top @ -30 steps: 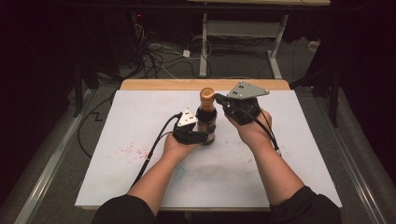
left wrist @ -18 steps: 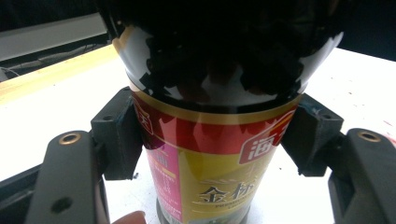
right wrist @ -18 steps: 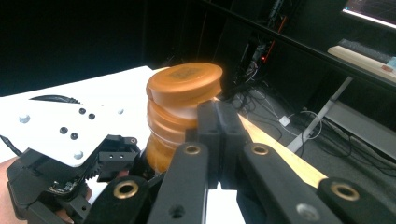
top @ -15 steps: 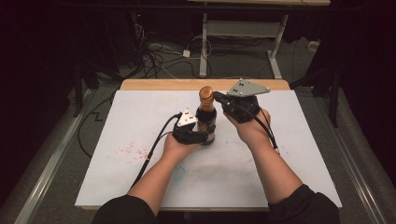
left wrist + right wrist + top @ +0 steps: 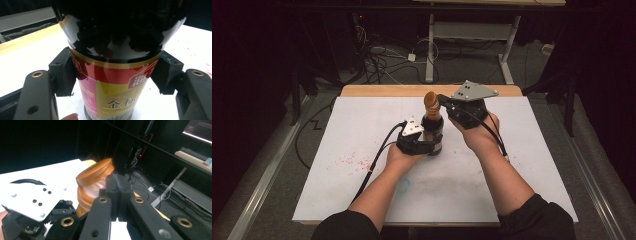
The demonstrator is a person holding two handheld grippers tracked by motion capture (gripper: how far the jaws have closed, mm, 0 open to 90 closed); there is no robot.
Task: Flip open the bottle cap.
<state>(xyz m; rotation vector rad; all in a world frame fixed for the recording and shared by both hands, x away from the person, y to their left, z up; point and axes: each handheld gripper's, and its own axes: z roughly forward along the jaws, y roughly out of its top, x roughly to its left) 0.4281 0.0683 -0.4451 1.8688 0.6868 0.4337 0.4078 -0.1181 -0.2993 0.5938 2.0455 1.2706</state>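
A dark sauce bottle [image 5: 432, 131] with a red and gold label [image 5: 112, 85] stands upright on the white table cover [image 5: 522, 150]. Its ribbed brown cap [image 5: 431, 101] is on top. My left gripper [image 5: 431, 143] is shut on the bottle's body, and both pads [image 5: 62, 72] press on the label from either side. My right gripper [image 5: 442, 98] is up at cap height, just right of the cap [image 5: 93, 173]. Its jaws are shut on each other with nothing between them [image 5: 117, 190]. I cannot tell whether they touch the cap.
The wooden table edge [image 5: 382, 90] runs along the far side. Red specks [image 5: 354, 161] and a teal mark [image 5: 404, 185] stain the cover. Cables [image 5: 377, 60] and a desk frame [image 5: 472, 30] lie on the floor beyond. The left gripper's cable [image 5: 377, 160] trails over the table.
The right gripper has edged slightly up and left toward the cap. The left gripper and the bottle have stayed put.
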